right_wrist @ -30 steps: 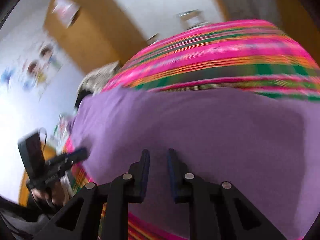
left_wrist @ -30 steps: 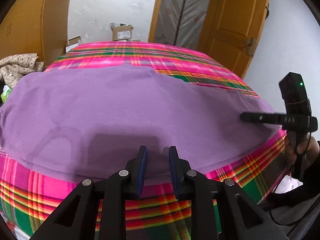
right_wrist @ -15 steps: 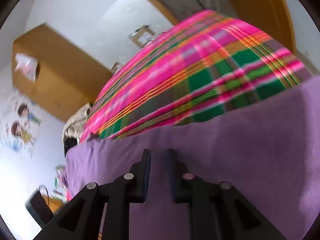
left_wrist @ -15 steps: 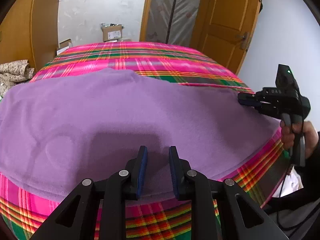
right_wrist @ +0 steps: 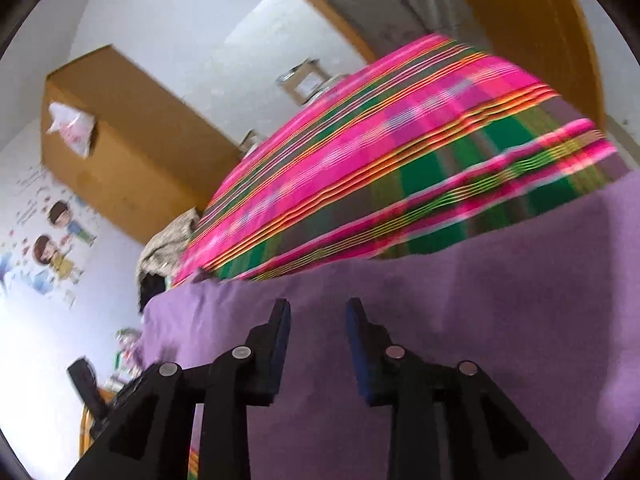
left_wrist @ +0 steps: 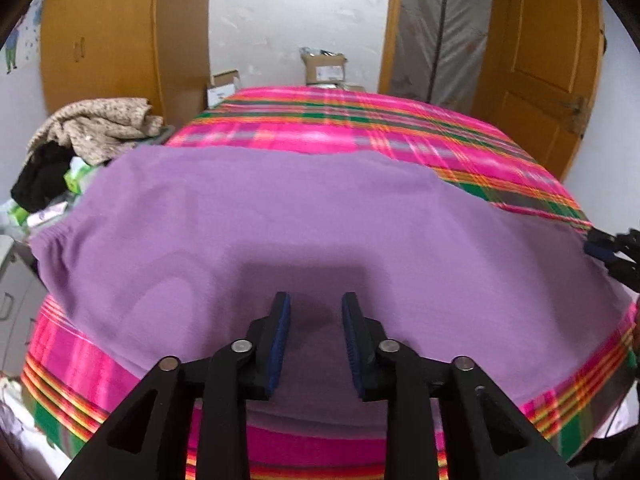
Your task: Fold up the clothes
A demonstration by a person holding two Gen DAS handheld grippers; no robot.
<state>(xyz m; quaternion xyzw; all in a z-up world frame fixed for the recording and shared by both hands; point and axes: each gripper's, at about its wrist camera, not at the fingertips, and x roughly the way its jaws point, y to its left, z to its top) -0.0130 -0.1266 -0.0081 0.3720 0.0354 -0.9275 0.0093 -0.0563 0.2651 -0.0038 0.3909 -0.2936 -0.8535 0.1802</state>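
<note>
Well, both grippers' jaws opening, empty, over purple garment [left_wrist: 280,232] on plaid blanket [left_wrist: 360,128]; clothes pile [left_wrist: 96,124] left.

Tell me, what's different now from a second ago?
Both grippers are opening: the left gripper and right gripper show wider gaps, with nothing pinched between them. The right one has swung toward the jumper's far edge. The jumper still lies flat on the blanket.

You are looking at a bed [left_wrist: 360,128] wearing a pink, green and orange plaid cover, and a purple garment [left_wrist: 280,220] is lying spread flat across its near half, reaching toward the near edge.
</note>
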